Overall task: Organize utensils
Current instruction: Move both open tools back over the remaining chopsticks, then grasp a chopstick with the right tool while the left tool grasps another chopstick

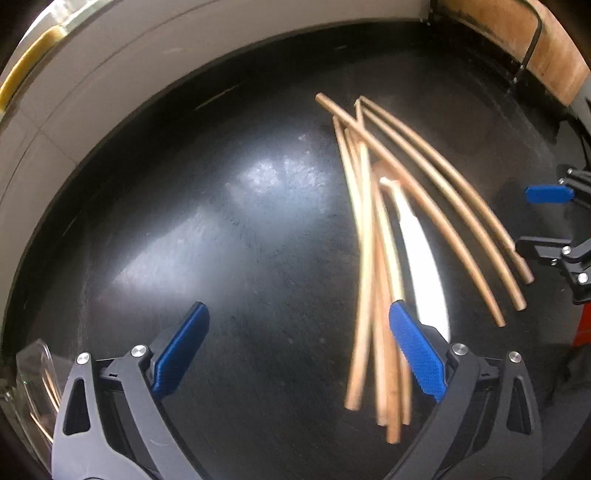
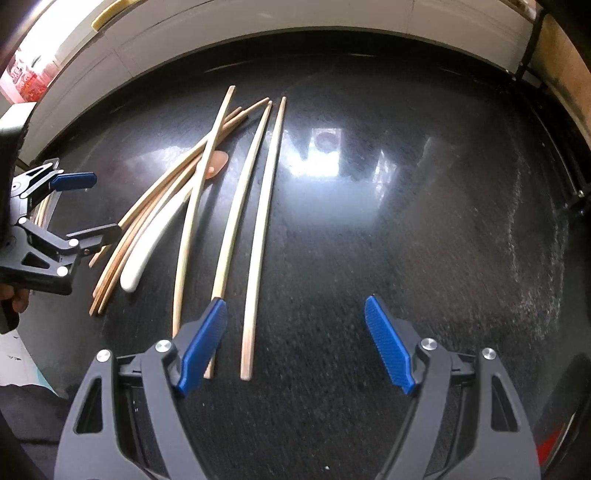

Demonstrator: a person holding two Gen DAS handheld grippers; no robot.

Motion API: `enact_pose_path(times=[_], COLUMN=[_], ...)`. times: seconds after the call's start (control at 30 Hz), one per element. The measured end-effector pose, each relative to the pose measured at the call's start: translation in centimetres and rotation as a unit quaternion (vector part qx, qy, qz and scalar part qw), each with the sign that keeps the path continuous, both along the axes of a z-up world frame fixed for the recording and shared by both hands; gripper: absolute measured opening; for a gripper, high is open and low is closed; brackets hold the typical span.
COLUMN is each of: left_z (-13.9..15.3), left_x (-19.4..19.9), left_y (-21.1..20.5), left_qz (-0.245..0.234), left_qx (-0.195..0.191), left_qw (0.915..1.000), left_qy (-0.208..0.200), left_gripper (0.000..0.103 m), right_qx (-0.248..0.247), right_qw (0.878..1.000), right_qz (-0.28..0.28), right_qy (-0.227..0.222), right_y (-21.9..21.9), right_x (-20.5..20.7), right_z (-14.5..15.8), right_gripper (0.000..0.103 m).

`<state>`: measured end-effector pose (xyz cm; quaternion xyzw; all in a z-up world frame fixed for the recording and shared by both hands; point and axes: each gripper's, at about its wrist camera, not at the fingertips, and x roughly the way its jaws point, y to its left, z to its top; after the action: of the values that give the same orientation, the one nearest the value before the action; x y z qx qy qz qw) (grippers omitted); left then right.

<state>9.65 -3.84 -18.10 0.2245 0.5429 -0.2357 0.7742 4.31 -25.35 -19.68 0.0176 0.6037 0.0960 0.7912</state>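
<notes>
Several wooden chopsticks (image 1: 373,258) lie in a loose pile on the black countertop (image 1: 221,240), with a white-handled spoon (image 1: 421,254) among them. My left gripper (image 1: 299,325) is open and empty, its right finger over the near ends of the pile. In the right wrist view the chopsticks (image 2: 258,221) and the white-handled spoon (image 2: 151,240) lie left of centre. My right gripper (image 2: 295,321) is open and empty, its left finger beside two chopsticks. The left gripper shows at the left edge (image 2: 88,206), the right gripper at the right edge of the left wrist view (image 1: 543,218).
A clear container (image 1: 33,384) holding a few chopsticks stands at the lower left of the left wrist view. A pale wall (image 2: 258,33) runs along the counter's far edge. A wooden board (image 1: 535,40) stands at the back right.
</notes>
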Motion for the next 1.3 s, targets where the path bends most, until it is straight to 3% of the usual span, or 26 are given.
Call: enact_pose_path(times=[0.3,0.57,0.67,0.77,0.83,0.9,0.97,1.1,1.3], left_z=[-2.0,-1.7,-1.4,-0.9,-0.9,-0.3,-0.2,-0.2,0.5], left_x=[3.6,5.2,5.6,5.7,5.6,4.9,4.7,5.5,6.4], left_y=[0.8,-1.5,-2.2,-2.9,-3.8,-4.3,-4.5,-3.6,-1.4], left_qz=[-0.006,-0.051,-0.067,-0.077,-0.086,-0.093,-0.088,-0.014,0.082], left_qx=[-0.018,-0.035,-0.041,-0.045,-0.044,-0.039,-0.034,-0.06,-0.092], left_qw=[0.9993,0.9979,0.9968,0.996,0.9953,0.9949,0.9955,0.9978,0.9909], left_qy=[0.031,0.016,0.008,0.004,-0.002,-0.004,-0.01,0.024,0.053], left_gripper=[0.095,0.09,0.077,0.056,0.03,0.02,0.008,0.006,0.006], right_qx=[-0.033,-0.05,-0.048,-0.045,-0.041,-0.041,-0.038,-0.031,-0.01], right_qw=[0.999,0.998,0.998,0.998,0.997,0.998,0.998,0.999,0.998], right_qz=[0.009,0.011,0.016,0.025,0.033,0.033,0.027,-0.012,-0.044], right_qy=[-0.007,-0.028,-0.036,-0.045,-0.047,-0.046,-0.044,-0.035,-0.038], right_y=[1.3,1.7,1.9,2.4,3.0,3.1,3.1,1.6,-0.3], right_x=[2.4,4.8,6.0,6.9,7.5,7.8,8.0,8.2,8.2], right_z=[-1.1,-1.2,-1.1,-0.9,-0.7,-0.8,-0.7,-0.4,0.6], right_gripper=[0.076,0.069,0.059,0.041,0.015,0.008,0.008,0.007,0.007])
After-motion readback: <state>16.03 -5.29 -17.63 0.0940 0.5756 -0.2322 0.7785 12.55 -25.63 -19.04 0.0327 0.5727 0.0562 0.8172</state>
